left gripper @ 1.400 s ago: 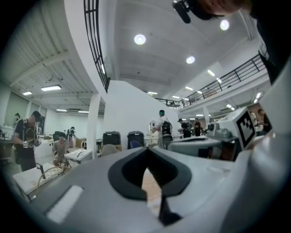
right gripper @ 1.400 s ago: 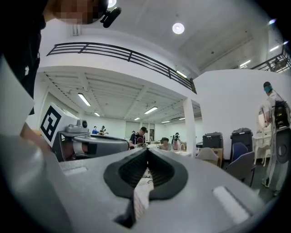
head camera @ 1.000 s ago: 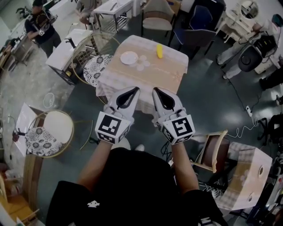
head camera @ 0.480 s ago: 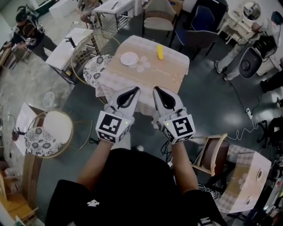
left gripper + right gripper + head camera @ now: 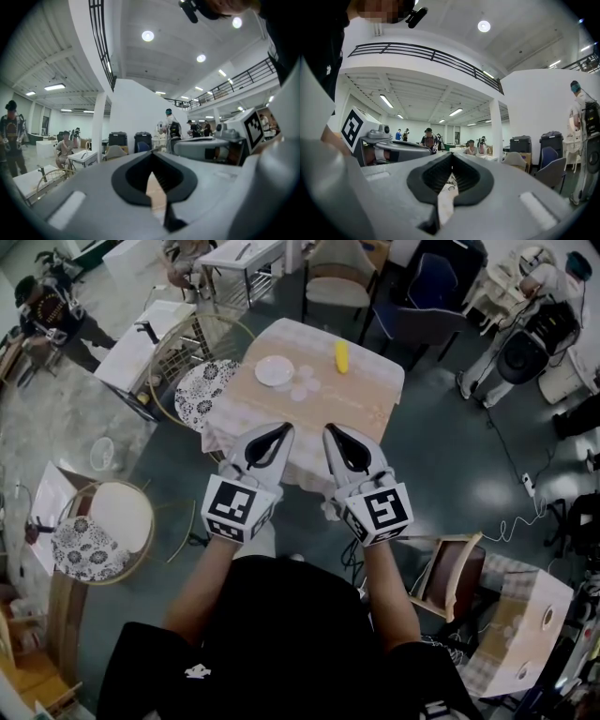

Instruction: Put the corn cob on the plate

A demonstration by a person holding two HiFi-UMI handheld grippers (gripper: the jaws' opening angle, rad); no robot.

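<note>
Holding the left claw [image 5: 284, 430] and the right claw [image 5: 329, 432] both pressed together and empty seems sensible, because the yellow corn cob [image 5: 341, 355] waits out of reach near the far edge of the cloth-covered square desk [image 5: 356, 404], near the round white plate [image 5: 273, 370].

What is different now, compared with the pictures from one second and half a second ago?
Very little. The table with the plate and corn cob sits slightly lower in the head view, so the wearer has come a bit nearer. The bystander at upper left walked further left. Nothing was taken or released: left claw and right claw stay shut, empty, side by side; the corn cob remains off the plate.
</note>
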